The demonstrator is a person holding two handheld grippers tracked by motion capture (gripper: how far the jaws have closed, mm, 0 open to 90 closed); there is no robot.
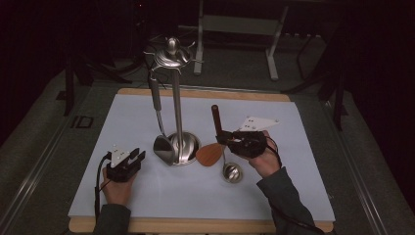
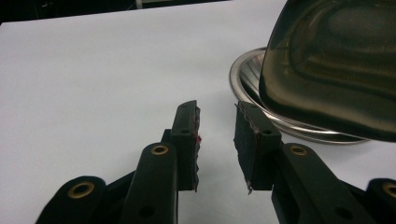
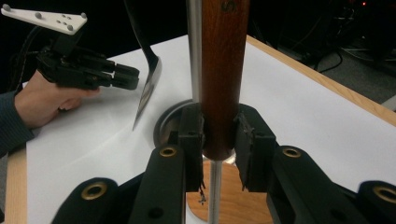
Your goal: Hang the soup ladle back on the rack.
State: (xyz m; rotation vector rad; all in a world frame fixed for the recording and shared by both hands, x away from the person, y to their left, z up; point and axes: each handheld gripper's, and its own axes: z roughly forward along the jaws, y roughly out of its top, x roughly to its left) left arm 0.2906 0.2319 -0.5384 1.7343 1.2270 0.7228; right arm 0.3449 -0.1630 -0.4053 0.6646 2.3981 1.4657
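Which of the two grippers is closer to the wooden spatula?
Right. The right gripper is shut on the wooden spatula at its handle; the left gripper sits apart, on the other side of the metal stand.

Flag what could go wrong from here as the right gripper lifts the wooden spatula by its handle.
1. The right gripper clamps the wooden spatula low on its handle, so it could pivot or slip.
2. The spatula sits close beside the stand and the small ladle; a swing might knock either.
3. The hanging turner could sway if the stand is bumped.
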